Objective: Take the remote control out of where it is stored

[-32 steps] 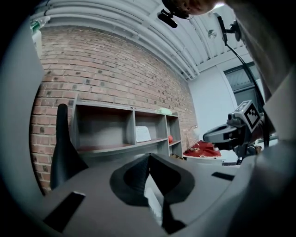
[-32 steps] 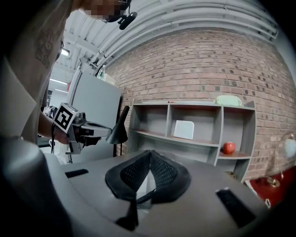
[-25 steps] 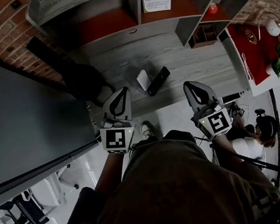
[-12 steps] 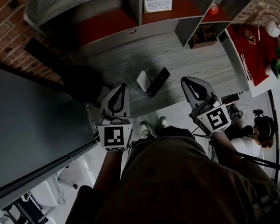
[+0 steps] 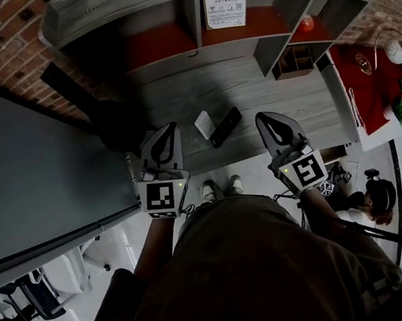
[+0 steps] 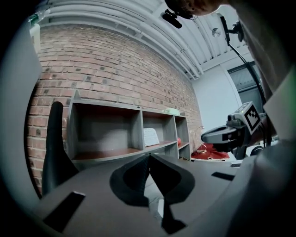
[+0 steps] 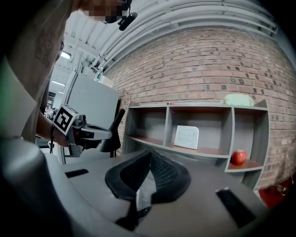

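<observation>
The remote control (image 5: 226, 126) is found lying flat on the grey desk (image 5: 279, 83), just beside a white card (image 5: 204, 125) and in front of the shelf unit (image 5: 170, 62). Its long axis is set diagonally, with the far end turned rightward. The left gripper (image 5: 168, 132) and right gripper (image 5: 264, 119) are both clenched on nothing. The remote is placed ahead between them and is judged nearer the right.

All views apparently share the shelf (image 5: 192, 55).
</observation>
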A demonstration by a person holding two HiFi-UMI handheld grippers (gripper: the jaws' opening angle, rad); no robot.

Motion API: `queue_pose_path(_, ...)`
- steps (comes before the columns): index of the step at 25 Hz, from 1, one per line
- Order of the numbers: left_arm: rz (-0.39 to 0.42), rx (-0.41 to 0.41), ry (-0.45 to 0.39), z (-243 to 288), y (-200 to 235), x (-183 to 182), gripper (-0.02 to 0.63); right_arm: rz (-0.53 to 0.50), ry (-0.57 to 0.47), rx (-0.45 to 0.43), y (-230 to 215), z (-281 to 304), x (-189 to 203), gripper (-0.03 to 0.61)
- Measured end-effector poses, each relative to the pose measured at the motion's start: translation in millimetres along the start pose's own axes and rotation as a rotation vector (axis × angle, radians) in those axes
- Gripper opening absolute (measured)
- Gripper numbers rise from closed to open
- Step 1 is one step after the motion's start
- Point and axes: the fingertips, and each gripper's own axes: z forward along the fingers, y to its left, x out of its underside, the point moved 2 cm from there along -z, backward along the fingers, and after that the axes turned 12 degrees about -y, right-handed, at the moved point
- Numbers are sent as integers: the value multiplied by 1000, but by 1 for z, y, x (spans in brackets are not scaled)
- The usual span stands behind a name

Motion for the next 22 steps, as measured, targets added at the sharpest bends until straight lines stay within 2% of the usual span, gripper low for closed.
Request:
queue_pose_path(10,16,-44,-1,9,-11,-6,11,24,-55,-33,-17,6,-10,12)
queue_pose_path(17,15,-60,11,12,-16,-2,11,39,-26,-59,-22,4,-1,14)
queue_pose_path(22,14,-65,15,14,-19,-2,11,45,33,-76,-27,7,13,14)
